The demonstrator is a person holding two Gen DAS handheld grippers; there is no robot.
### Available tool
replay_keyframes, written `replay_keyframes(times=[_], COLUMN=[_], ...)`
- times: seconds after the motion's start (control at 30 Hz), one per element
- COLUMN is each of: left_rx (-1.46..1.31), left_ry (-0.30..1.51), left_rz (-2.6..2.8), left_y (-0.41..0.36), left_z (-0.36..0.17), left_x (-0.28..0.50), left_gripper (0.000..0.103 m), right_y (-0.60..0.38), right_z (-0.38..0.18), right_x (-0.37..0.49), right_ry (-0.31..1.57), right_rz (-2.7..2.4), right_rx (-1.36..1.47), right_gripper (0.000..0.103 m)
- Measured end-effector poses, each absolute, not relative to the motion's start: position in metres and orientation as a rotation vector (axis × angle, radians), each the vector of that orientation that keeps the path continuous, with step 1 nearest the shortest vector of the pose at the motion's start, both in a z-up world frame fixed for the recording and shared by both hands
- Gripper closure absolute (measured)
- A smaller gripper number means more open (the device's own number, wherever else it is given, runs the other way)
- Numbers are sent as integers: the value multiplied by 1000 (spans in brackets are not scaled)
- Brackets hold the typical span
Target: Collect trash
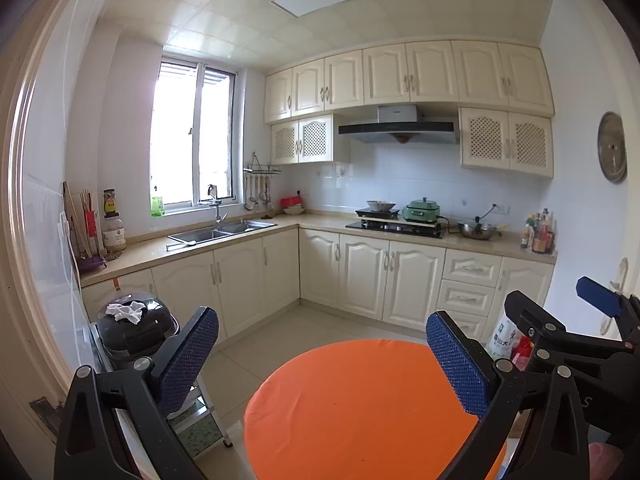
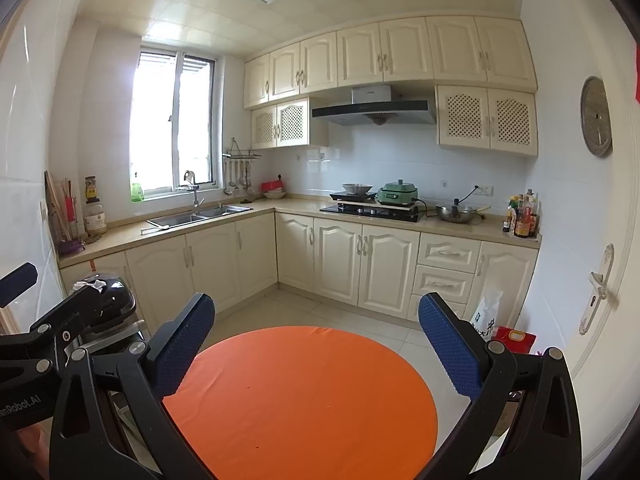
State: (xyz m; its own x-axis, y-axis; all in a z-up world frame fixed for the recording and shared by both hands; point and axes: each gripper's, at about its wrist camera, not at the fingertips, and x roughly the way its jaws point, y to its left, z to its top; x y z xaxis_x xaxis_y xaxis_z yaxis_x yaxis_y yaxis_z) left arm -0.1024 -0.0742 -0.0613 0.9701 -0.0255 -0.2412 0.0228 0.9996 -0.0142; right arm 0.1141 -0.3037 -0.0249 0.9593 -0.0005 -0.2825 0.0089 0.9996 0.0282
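A round table with an orange cloth (image 1: 360,408) stands right in front of both grippers; it also shows in the right wrist view (image 2: 300,400). My left gripper (image 1: 320,356) is open and empty above its near edge. My right gripper (image 2: 316,344) is open and empty beside it, and shows at the right of the left wrist view (image 1: 560,340). A crumpled white tissue (image 1: 125,312) lies on a black domed appliance (image 1: 136,330) at the left, half hidden in the right wrist view (image 2: 108,300).
Cream cabinets (image 2: 340,260) run along the back and left walls, with a sink (image 2: 200,214), a stove (image 2: 372,210) and pots on the counter. A white bag (image 2: 486,312) and a red box (image 2: 514,338) stand on the floor at right. A door handle (image 2: 598,288) is at far right.
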Motion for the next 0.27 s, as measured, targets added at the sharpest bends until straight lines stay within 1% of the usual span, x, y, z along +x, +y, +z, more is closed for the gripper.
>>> replay_keyframes(times=[0.27], left_rx=[-17], left_ry=[231], left_rz=[-30], left_y=[-74], left_z=[-65], left_x=[-100], left_gripper=[1], right_y=[-307], right_z=[-26], right_x=[117], right_ry=[286], right_rz=[4], right_rx=[36], right_gripper=[0])
